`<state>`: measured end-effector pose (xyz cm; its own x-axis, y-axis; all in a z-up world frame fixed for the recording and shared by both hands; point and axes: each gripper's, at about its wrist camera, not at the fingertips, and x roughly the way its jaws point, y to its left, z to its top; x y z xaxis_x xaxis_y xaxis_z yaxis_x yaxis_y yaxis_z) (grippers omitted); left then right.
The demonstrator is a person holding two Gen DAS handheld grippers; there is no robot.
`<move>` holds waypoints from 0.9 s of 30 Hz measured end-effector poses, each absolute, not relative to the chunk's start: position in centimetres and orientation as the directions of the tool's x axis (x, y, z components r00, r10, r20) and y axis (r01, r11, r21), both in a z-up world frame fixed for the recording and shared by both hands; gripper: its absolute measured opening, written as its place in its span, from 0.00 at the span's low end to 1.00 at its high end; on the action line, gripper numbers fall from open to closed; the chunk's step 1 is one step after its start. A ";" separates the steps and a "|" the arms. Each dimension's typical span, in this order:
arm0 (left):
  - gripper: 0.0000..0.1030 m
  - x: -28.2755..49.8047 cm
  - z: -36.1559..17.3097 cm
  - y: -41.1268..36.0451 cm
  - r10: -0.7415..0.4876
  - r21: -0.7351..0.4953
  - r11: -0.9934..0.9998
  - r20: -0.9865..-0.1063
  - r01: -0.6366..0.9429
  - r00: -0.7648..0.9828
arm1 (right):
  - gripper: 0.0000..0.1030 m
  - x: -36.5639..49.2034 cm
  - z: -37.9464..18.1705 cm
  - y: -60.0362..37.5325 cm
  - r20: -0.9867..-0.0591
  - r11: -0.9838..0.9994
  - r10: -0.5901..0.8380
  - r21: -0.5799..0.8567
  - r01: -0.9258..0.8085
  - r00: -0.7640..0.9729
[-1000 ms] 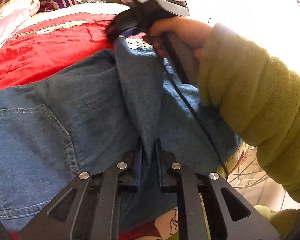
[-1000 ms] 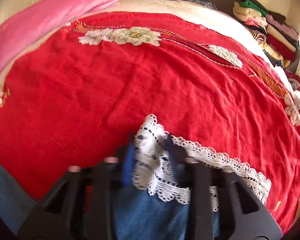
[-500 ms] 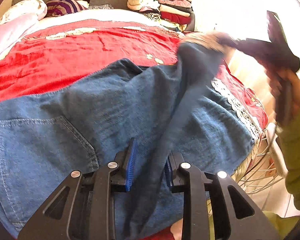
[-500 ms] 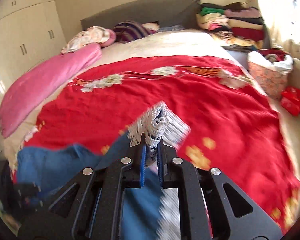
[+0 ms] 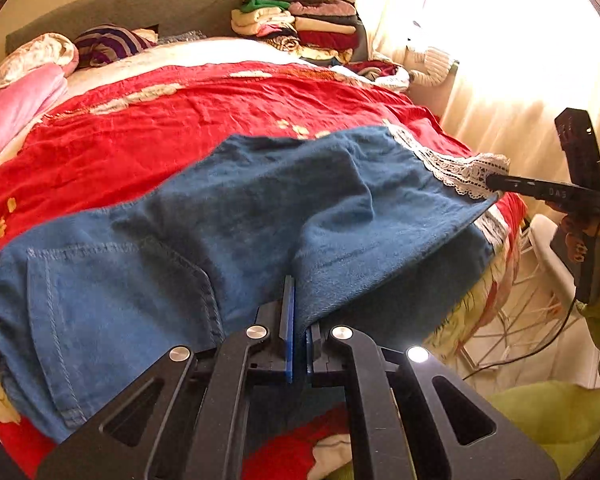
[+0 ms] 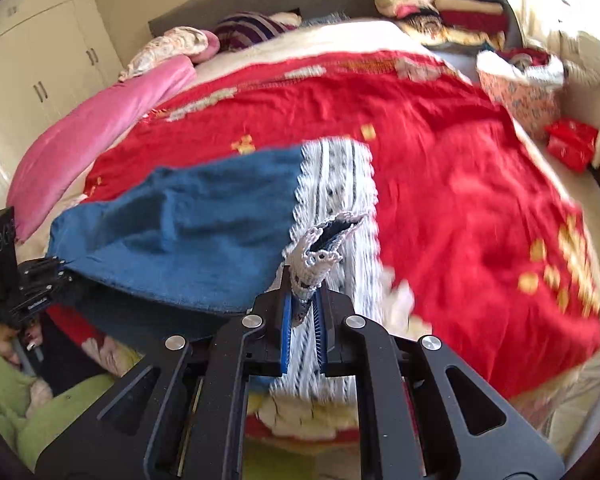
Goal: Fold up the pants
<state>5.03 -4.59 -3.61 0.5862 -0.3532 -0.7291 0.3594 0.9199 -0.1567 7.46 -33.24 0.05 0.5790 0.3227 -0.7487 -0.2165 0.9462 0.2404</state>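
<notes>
I am stretching the jeans (image 5: 260, 208) taut over the near edge of the bed (image 5: 204, 104), the left tongs (image 5: 298, 328) clamped on the denim at mid-leg and the right tongs (image 6: 302, 300) clamped on the lace hem (image 6: 316, 256), so the leg is hanging flat and ready to lay over. The left jaws have just been closing onto the cloth now between them. The red cover beyond is lying bare for setting down; a basket (image 6: 516, 92) and clothes pile (image 5: 300, 24) are sitting well away at the far side.

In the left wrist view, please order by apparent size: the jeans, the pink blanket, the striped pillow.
1. jeans, by far the largest
2. pink blanket
3. striped pillow
The last two lie farther away, so their true sizes are unsure.
</notes>
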 end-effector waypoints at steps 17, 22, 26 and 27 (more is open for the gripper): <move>0.02 2.8 -4.1 -5.0 -0.284 -0.045 0.921 -0.757 0.386 0.589 | 0.08 5.4 -3.0 -35.1 -0.804 0.936 0.353 0.306 -0.176 0.478; 0.02 2.8 -4.9 -5.5 -0.270 -0.029 0.917 -0.779 0.399 0.565 | 0.19 5.5 -2.8 -35.0 -0.830 0.950 0.312 0.263 -0.168 0.462; 0.10 1.9 -4.1 -5.3 -0.282 -0.025 0.910 -0.771 0.415 0.571 | 0.34 4.6 2.4 -34.5 -0.752 0.971 0.225 0.120 -0.207 0.620; 0.15 1.6 -3.8 -5.2 -0.290 -0.031 0.907 -0.767 0.420 0.572 | 0.35 4.5 3.2 -34.1 -0.726 0.965 0.244 0.118 -0.233 0.643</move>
